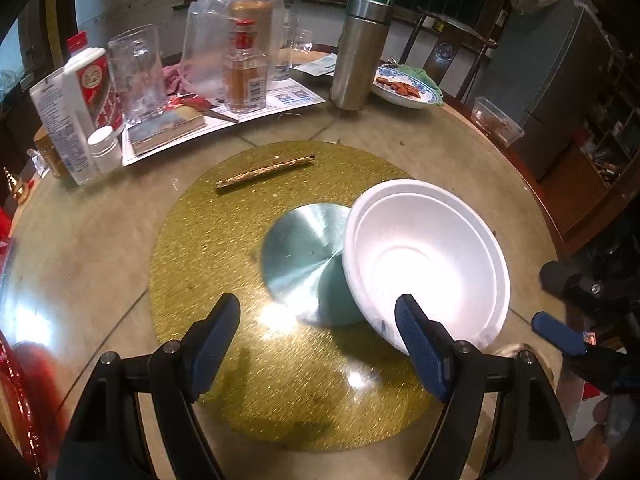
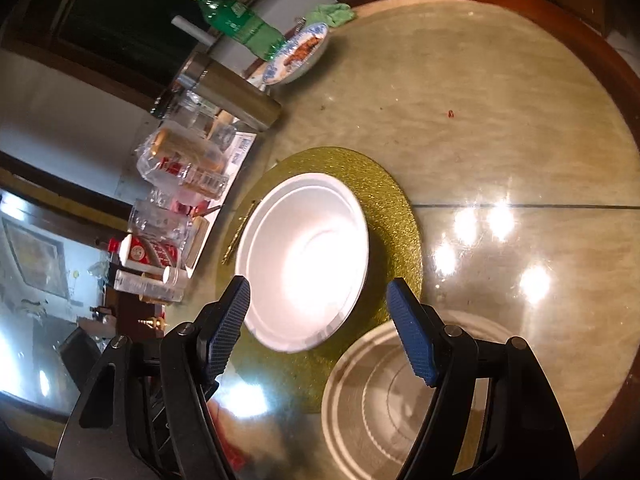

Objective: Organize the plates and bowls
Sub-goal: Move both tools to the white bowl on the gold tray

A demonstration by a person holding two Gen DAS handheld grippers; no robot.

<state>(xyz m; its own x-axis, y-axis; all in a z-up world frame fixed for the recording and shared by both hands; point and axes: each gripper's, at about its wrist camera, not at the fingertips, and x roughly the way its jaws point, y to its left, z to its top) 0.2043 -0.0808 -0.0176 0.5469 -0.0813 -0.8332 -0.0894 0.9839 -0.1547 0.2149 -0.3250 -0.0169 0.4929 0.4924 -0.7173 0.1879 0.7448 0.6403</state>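
Plainly, the white foam bowl (image 1: 428,260) (image 2: 304,260) is the thing to look at: round, deep, with a stepped double rim and a smooth inside that glares under the lamp. It appears to be a nested pair, since a second rim line shows just inside the outer one. It stands upright on the round gold glitter placemat (image 1: 208,248) (image 2: 396,216), toward that mat's right side in the left wrist view, and it overlaps the edge of a brushed silver metal disc (image 1: 300,256) at the mat's middle. A thin gold stick (image 1: 266,170) lies on the far part of the mat, apart from the bowl.

The left gripper (image 1: 318,320) hangs above the mat with its blue-padded jaws wide and nothing between them; its right finger (image 1: 420,344) shows in front of the bowl's near rim, though contact cannot be told. The right gripper (image 2: 318,304) is likewise spread wide and empty, the bowl's near rim lying just beyond its fingertips.

Under the right gripper a pale round ribbed plate (image 2: 384,400) sits on the glossy marble-patterned round table (image 1: 88,240) (image 2: 500,100), its edge reaching the mat. Farther off stand a steel flask (image 1: 360,60) (image 2: 236,92), a green plastic bottle (image 2: 240,24), clear glass jars and a blue-and-white dish of food (image 1: 404,88) (image 2: 296,54).
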